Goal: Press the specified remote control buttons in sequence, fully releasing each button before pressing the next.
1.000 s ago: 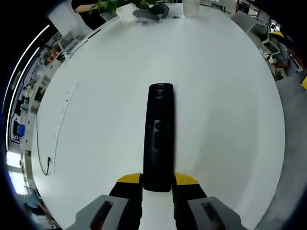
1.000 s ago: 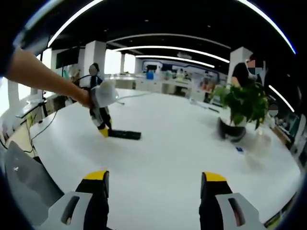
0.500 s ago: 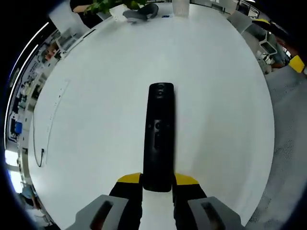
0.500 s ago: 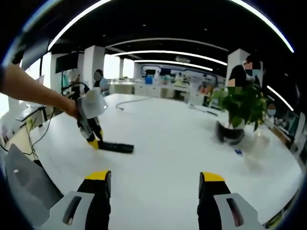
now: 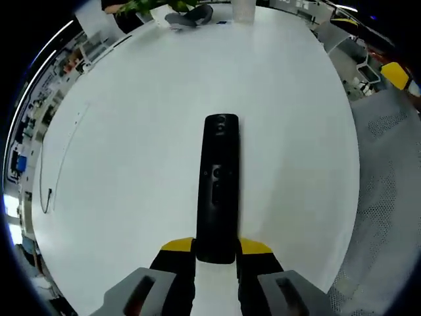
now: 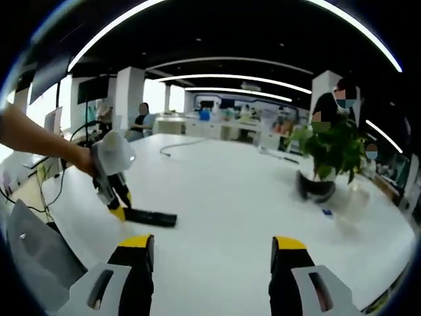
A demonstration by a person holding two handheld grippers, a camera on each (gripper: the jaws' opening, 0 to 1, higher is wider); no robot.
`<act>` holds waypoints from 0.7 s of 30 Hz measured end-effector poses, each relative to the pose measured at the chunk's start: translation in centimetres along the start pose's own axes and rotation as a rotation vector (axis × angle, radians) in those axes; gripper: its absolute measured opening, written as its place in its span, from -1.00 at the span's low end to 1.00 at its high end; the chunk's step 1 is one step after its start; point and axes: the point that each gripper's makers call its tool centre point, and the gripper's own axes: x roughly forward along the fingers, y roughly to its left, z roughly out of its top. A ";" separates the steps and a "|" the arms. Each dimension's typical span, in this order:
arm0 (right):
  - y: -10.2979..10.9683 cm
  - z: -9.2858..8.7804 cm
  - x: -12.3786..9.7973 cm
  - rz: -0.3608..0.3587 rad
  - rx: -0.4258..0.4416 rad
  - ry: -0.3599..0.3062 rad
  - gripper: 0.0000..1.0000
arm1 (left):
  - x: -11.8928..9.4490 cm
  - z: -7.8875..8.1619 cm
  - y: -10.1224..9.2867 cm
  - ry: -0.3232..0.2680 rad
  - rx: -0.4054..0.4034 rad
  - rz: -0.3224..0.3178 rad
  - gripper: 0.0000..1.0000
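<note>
Remote held by left claw; right claw free.
Left claw (image 5: 216, 253) clamped on the near end of the remote (image 5: 218, 184), which runs toward 12 o'clock over the white counter (image 5: 131, 164), buttons up, likely steadied for pressing. Right claw (image 6: 209, 253) gapes wide, holding nothing; potted plant (image 6: 332, 155) at 2 o'clock.

My left gripper view looks steeply down along its jaws at the white surface (image 5: 131, 164), close over the black remote (image 5: 219, 187). My right gripper view sits low and farther back, facing level across the same surface (image 6: 223, 197) toward the potted plant (image 6: 332, 155). It takes in the remote (image 6: 150, 216) and the left gripper (image 6: 118, 212) from well apart.
</note>
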 end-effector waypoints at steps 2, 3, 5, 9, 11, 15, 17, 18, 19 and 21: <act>0.1 0.1 0.0 0.005 -0.005 -0.004 0.40 | -0.1 -0.2 -0.5 0.003 -0.011 -0.005 -0.57; 0.2 0.2 0.0 0.007 -0.008 -0.007 0.40 | -0.1 -0.3 -0.7 0.003 -0.016 -0.008 -0.57; 0.4 0.2 0.0 0.015 -0.015 -0.006 0.38 | -0.2 -0.5 -1.2 -0.002 -0.019 -0.010 -0.57; 0.5 0.3 -0.1 0.017 -0.017 -0.012 0.37 | -0.4 -0.8 -2.6 -0.003 -0.038 -0.015 -0.57; 0.4 0.3 -0.1 0.018 -0.010 -0.013 0.37 | -0.5 -1.0 -3.5 -0.008 -0.030 -0.016 -0.57; 0.4 0.3 -0.1 0.018 -0.005 -0.017 0.36 | -0.7 -1.5 -4.9 0.001 -0.027 -0.027 -0.57; 0.4 0.3 -0.1 0.019 -0.003 -0.014 0.35 | -0.8 -1.6 -5.3 -0.008 -0.031 -0.028 -0.57; 0.4 0.3 -0.1 0.021 -0.001 -0.014 0.35 | -0.8 -1.6 -5.5 -0.009 -0.028 -0.027 -0.57; 0.4 0.3 -0.1 0.024 0.001 -0.017 0.34 | -0.9 -1.7 -5.8 -0.009 -0.025 -0.025 -0.57; 0.5 0.4 -0.1 0.026 0.001 -0.018 0.32 | -1.0 -1.8 -6.1 -0.007 -0.019 -0.022 -0.57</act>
